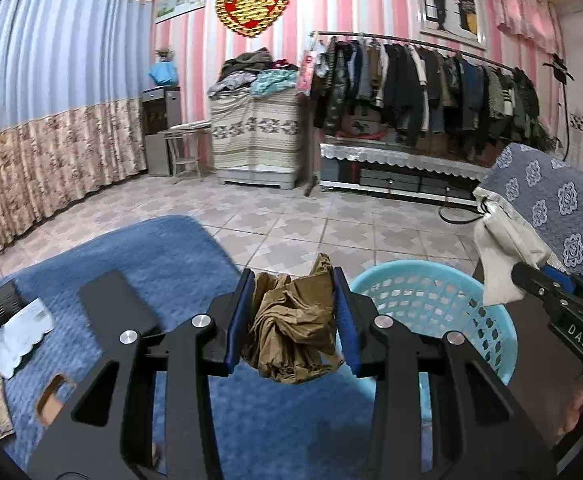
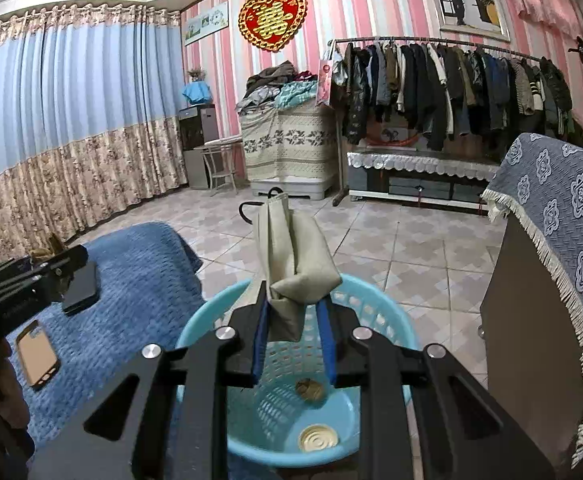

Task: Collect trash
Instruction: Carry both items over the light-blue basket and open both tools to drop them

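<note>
Two pieces of trash are held, one per gripper. Left gripper (image 1: 293, 316): jaws closed narrow on a crumpled brown wrapper (image 1: 291, 332), gripped between the blue pads (image 1: 237, 320); the wrapper hangs above the edge of the blue blanket (image 1: 163, 272), just left of the light-blue basket (image 1: 423, 304). Right gripper (image 2: 293, 332): jaws closed on a beige folded bag (image 2: 295, 264), which stands up out of the fingers, directly over the basket opening. Same bag seen from the left wrist view at the right edge, pale and drooping.

Basket contents, right wrist view: one small brown crumpled wad (image 2: 309, 390) on the perforated wall near the bottom, one round cream lid (image 2: 317, 438) lying flat on the floor of the basket.

On the blanket: a dark flat phone-like slab (image 1: 115, 308), a white scalloped paper (image 1: 21, 336), a small black box (image 1: 3, 304), a phone case (image 2: 37, 354) with tan inside.

Right of the basket: furniture draped in a blue patterned cloth (image 2: 563, 208) with fringe. Tiled floor (image 1: 291, 220) beyond. Far wall: clothes rack (image 1: 423, 84), covered cabinet with piled garments, red heart ornament (image 1: 253, 0), blue-and-floral curtains (image 1: 51, 100).
</note>
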A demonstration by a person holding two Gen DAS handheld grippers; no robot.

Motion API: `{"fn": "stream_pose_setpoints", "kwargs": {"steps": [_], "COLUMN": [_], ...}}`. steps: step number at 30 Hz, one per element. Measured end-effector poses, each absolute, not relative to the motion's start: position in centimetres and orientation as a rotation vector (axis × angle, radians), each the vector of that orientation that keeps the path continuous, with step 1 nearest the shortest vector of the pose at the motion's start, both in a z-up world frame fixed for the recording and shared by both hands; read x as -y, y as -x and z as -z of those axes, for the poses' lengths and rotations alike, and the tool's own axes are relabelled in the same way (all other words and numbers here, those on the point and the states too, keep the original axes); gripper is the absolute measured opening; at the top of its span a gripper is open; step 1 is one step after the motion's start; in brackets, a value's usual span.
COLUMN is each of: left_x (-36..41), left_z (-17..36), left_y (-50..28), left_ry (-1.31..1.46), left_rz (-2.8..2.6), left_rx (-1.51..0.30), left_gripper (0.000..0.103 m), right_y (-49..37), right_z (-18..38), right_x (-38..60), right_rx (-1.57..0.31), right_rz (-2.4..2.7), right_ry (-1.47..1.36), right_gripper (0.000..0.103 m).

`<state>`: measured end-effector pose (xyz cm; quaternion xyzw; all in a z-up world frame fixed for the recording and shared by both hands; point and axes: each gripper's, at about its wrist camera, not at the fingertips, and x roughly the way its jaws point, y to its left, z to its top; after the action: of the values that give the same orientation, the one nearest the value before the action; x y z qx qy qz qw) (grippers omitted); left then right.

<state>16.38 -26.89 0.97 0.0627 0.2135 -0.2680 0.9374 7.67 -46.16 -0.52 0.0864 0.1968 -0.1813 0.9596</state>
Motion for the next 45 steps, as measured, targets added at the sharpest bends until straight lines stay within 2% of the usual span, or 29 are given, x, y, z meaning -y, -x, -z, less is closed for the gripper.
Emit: {"fn": "stream_pose_setpoints", "kwargs": {"steps": [24,34,36,38,42,45], "left_x": [38.2,40.3,40.6,40.6,39.6,38.0], "left_z": [2.2,4.1,4.3,4.3,3.7,3.1], "left_y": [-17.4,-19.3,-19.7,-19.7,-19.7,-19.7], "left_ry": [-0.221,-0.233,-0.24,-0.239,-0.243,-0.223], "left_rz": [0.697,0.715,0.718,0.703,0.677,0.638], "left_rx": [-0.429,-0.495,-0.507,-0.501,-0.474,-0.458], "left_gripper": [0.038,0.039,0.047,0.069,0.075,0.086], "right_y": [-6.4,-7.4,-7.6,-7.8,-8.5,-8.9], "right_z": [3.5,4.8,5.2,5.5,6.2,6.4], "right_x": [51.9,51.9,51.7,51.7,51.7,51.2], "right_rx": [-0.407,-0.441,-0.446,-0.455,-0.47,-0.472], "right_rz": [0.462,0.46,0.456,0.455,0.444,0.44], "right_ry": [-0.263,-0.279,-0.281,-0.282,-0.288,-0.28], "right_gripper": [0.023,0.023,0.023,0.023,0.023,0.023]}}
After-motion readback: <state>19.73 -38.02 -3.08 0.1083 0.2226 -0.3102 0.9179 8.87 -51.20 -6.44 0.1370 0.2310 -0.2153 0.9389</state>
